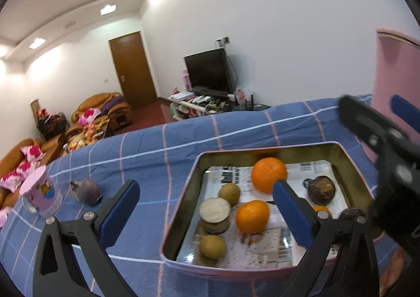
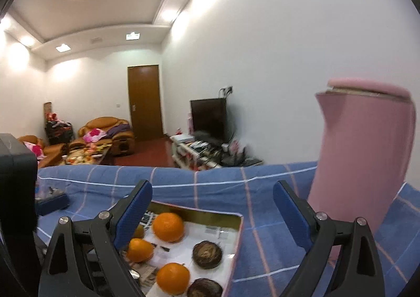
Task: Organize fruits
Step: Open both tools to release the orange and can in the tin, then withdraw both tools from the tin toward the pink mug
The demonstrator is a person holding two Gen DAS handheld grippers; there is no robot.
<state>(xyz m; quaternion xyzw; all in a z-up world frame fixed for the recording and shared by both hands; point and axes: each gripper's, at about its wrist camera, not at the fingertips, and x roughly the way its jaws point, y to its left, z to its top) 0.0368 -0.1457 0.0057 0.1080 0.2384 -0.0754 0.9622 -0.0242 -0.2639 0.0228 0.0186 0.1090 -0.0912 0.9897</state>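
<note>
A metal tin tray (image 1: 181,207) lined with newspaper sits on the blue checked cloth. It holds oranges (image 1: 269,175) (image 1: 252,217), brownish round fruits (image 1: 229,193) (image 1: 212,247), a dark brown fruit (image 1: 321,189) and a small white-lidded jar (image 1: 214,214). A purple fruit (image 1: 88,190) lies outside the tray, on the cloth to its left. My left gripper (image 1: 207,205) hangs open over the tray's near left part, holding nothing. My right gripper (image 2: 214,213) is open and empty above the tray's (image 2: 237,239) right side, over oranges (image 2: 168,226) and dark fruits (image 2: 207,253).
A tall pink jug (image 2: 362,155) stands on the cloth right of the tray. A pink printed cup (image 1: 42,194) stands at the far left beside the purple fruit. Beyond the cloth's far edge lie sofas (image 2: 107,131), a television (image 2: 208,118) and a door.
</note>
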